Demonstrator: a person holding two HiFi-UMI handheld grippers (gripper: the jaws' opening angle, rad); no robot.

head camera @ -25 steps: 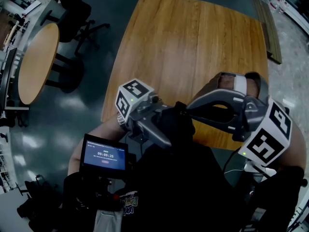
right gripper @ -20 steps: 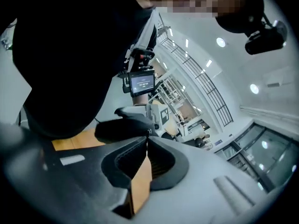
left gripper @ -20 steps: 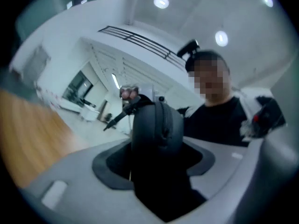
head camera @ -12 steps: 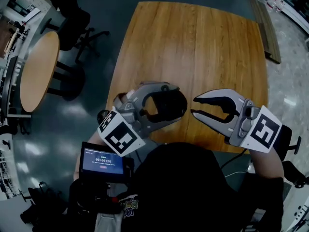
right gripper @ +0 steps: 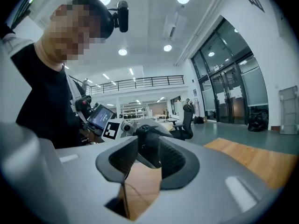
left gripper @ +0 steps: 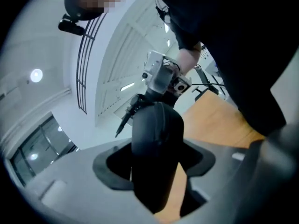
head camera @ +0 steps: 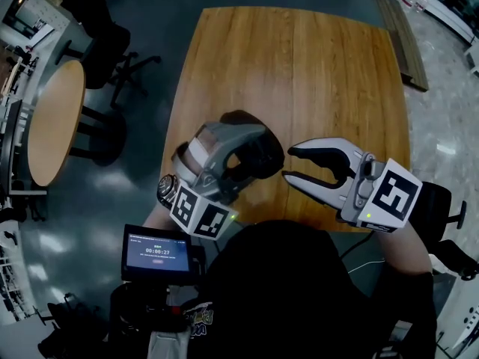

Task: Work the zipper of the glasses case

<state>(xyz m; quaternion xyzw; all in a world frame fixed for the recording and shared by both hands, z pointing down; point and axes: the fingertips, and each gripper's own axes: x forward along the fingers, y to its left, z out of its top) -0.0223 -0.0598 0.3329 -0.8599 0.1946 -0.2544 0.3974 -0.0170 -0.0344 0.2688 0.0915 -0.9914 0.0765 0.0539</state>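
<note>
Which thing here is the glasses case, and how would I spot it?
Find the big wooden table; above its near edge the left gripper is shut on the glasses case. It is the only black, smooth, rounded pod there, unlike the grey plastic around it.

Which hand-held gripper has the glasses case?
The left hand-held gripper: the black glasses case sits clamped between its jaws. The right hand-held gripper has just been opening its jaws, with nothing between them.
</note>
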